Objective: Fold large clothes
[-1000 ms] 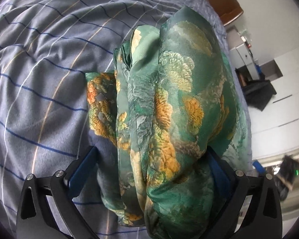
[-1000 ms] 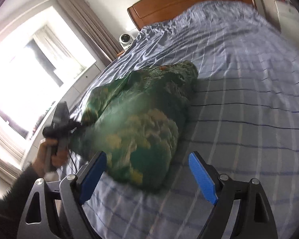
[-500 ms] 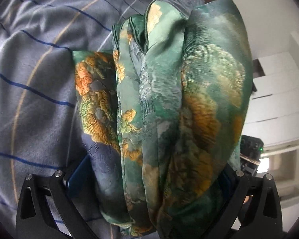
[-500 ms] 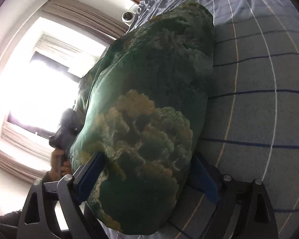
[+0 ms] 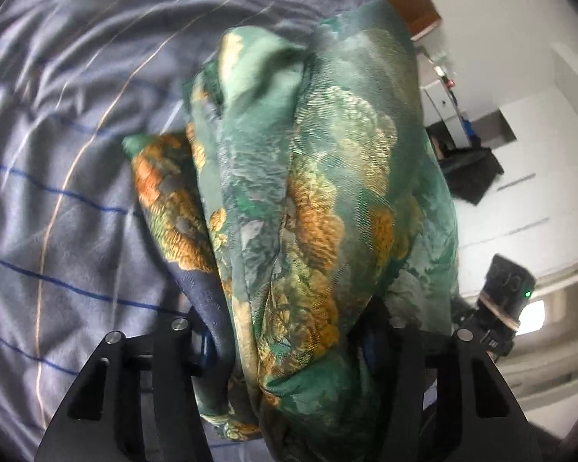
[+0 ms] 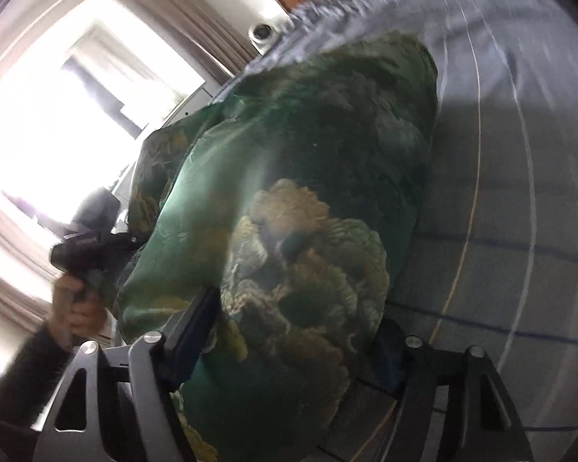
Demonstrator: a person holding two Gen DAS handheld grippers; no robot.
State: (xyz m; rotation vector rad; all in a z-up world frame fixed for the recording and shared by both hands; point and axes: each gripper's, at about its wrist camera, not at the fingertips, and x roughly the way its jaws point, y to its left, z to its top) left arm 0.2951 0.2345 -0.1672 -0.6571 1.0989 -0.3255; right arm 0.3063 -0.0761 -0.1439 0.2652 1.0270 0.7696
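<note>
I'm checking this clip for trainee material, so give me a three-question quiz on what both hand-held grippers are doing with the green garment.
1. True or false: the left hand-held gripper is shut on the green patterned garment.
2. The garment lies over: A) a wooden table B) a striped bedsheet C) a tiled floor.
3. Fill in: the right hand-held gripper has the folded ____ between its fingers.

Key: 1 true; 2 B; 3 garment.

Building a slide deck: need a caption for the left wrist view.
Left gripper clamps a bunched green floral silky garment above a blue-striped grey bedsheet.
</note>
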